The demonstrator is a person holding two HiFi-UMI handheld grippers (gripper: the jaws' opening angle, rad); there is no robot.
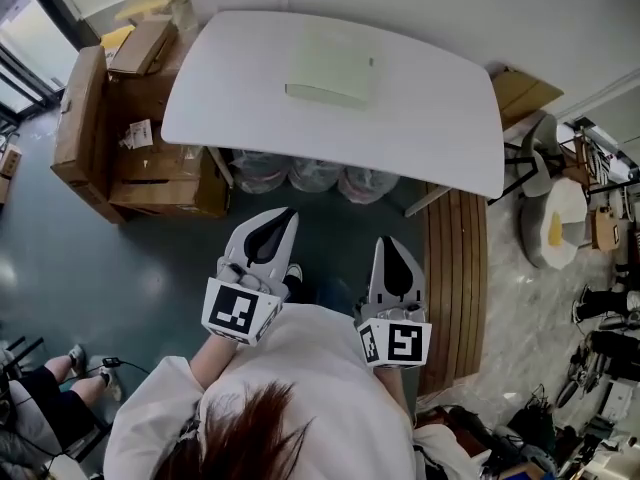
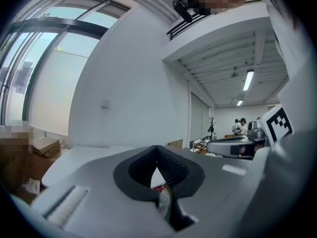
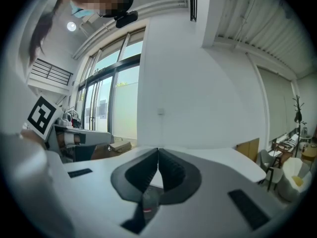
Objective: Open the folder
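Head view puts the pale green folder (image 1: 330, 68) lying flat and shut on the white surface (image 1: 440, 118). It is ahead of both grippers and roughly between the lines they point along, well apart from either. The grippers are held close to the person's body, short of the surface's near edge, so nothing of the task has been started.

The main risk, as I judge it, is the folder sliding. It is thin and lies on a smooth top, so a gripper nudging at the cover could push the whole thing away unless the other pins it down. A second risk is catching both covers at once and lifting the folder instead of opening it. Which edge opens cannot be told from here; a small dark mark sits at the edge on the right gripper's side, but it is too small to identify. Coming in with the tips together would only shove the cover, so they must part first.

The left gripper (image 1: 280, 218) has its jaws fully together with nothing between them, and touches nothing. The right gripper (image 1: 390, 246) is the same: pads meeting, empty, clear of the surface.
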